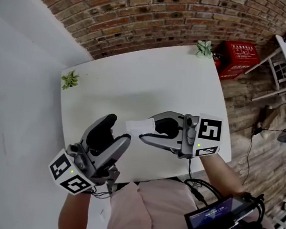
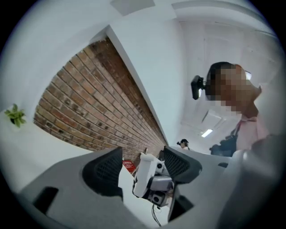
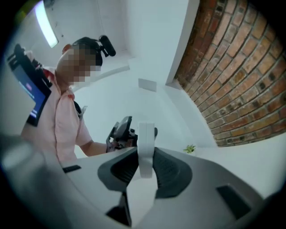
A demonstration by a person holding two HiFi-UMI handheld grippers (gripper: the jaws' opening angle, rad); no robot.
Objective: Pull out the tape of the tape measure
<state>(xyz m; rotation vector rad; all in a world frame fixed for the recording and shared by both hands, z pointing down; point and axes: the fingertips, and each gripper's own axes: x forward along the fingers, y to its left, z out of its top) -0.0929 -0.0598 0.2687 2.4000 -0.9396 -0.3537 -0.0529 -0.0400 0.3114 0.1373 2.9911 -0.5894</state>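
Over the near edge of a white rectangular table, head view: both grippers sit mid-lower frame. The right gripper is at centre, its jaws clamped on a flat white plastic tape measure that juts out left of the tips. The left gripper is at lower left, jaws wide apart, tips just beside the tape measure. Contact can't be told from this view.

Left gripper view settles it. Both dark ribbed pads stand clear. The tape measure shows in the gap beyond them, with neither pad on it.

Right gripper view: the tape measure is edge-on and upright, a narrow white slab pinched between the two dark pads. The left gripper shows beyond it at mid-left, held by a person in a pink short-sleeved shirt.

Only the head view takes in the whole table:
- a small green plant at its left corner
- a second plant at its top corner
- a red plastic crate at upper right
- a red-brown brick wall across the top

From the left gripper view, just a sliver of the crate shows between the jaws.

Writing:
- The crate's side carries white print, too small to read.
- A dark handheld screen at lower right shows pale blue characters, too blurred to read.
- The marker cubes carry black-and-white square patterns only.
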